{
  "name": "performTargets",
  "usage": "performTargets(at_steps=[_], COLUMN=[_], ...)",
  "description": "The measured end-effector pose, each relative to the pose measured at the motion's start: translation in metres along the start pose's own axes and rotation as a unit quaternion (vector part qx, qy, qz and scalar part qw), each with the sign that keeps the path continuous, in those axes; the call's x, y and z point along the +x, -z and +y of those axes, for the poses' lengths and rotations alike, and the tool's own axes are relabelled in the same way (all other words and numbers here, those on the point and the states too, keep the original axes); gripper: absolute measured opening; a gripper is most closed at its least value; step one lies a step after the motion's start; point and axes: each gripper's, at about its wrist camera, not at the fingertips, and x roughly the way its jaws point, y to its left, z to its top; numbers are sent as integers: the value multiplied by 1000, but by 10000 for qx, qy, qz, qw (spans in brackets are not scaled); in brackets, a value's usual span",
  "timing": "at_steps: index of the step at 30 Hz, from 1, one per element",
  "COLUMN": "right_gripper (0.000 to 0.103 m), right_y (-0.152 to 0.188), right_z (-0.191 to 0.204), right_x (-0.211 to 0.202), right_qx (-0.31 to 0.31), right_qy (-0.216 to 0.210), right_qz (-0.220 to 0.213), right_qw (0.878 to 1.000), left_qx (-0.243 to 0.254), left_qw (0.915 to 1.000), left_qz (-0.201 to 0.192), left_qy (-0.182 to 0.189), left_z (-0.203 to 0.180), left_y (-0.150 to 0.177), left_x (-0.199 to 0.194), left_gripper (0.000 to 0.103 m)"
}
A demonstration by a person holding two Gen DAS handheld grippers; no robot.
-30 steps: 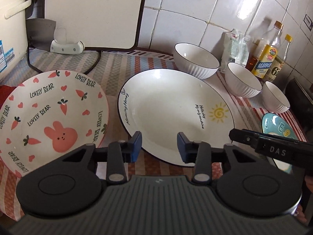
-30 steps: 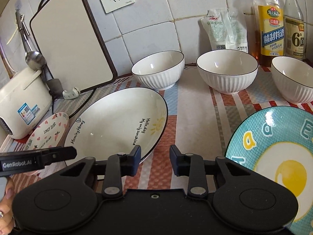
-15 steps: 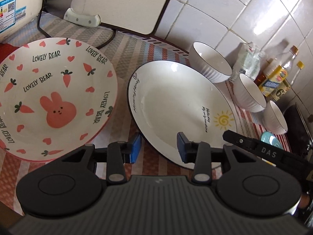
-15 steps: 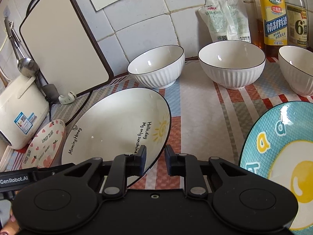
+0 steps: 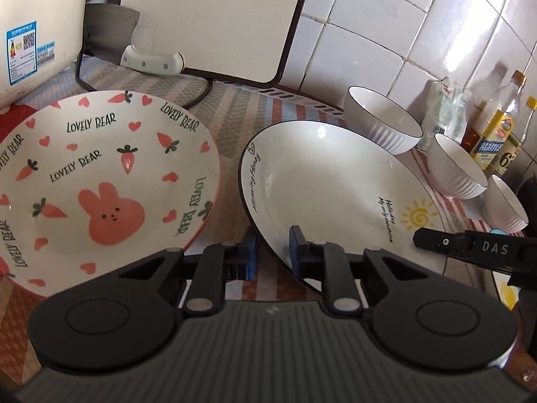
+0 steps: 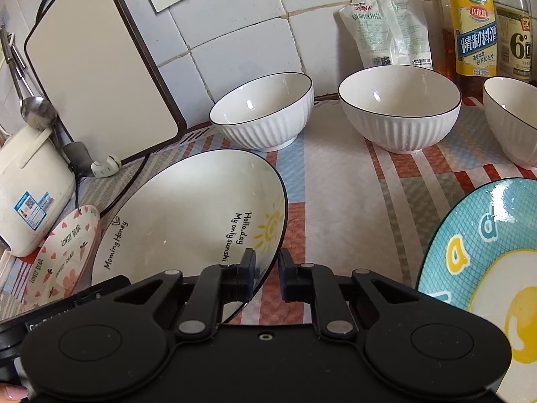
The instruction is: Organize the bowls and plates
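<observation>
Between the pink rabbit plate (image 5: 100,181) and the blue egg plate (image 6: 486,268), near the front edge of the striped countertop (image 6: 335,201), lies the big white sun plate (image 5: 335,194), and both grippers have hold of it. The left gripper (image 5: 272,252) straddles the near left rim of this plate, its blue pads (image 5: 295,245) one under and one over the edge; its jaws have just been closing and now clamp the rim. The right gripper (image 6: 266,277) does the same at the near right rim, beside the printed sun: its jaws have also just been closing and now pinch the dark edge between them. Toward the back edge of the countertop three ribbed white bowls (image 6: 265,114) stand in a row, apart from one another, in front of the tiled wall (image 6: 235,33). A cutting board (image 6: 97,67) leans on that wall at the back left, with a rice cooker (image 6: 30,188) at the left edge. Sauce bottles (image 6: 475,23) and a white pouch (image 6: 386,27) stand at the back right corner behind the bowls.
</observation>
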Motion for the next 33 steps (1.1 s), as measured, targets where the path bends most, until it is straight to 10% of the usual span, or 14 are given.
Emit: performTargets(at_steps=[16, 33], right_gripper=[17, 18], right_y=[12, 64], right_z=[4, -9], right_x=[-45, -83], right_qx=[-208, -50], right_qy=[-21, 38], right_qz=[-387, -215], right_qw=[9990, 9997], left_qx=[287, 378], left_qw=[9991, 9985], left_qz=[-311, 183], left_qy=[50, 347], left_z=[-15, -14], left_y=[13, 59], left_x=[-40, -64], left_gripper=[17, 18])
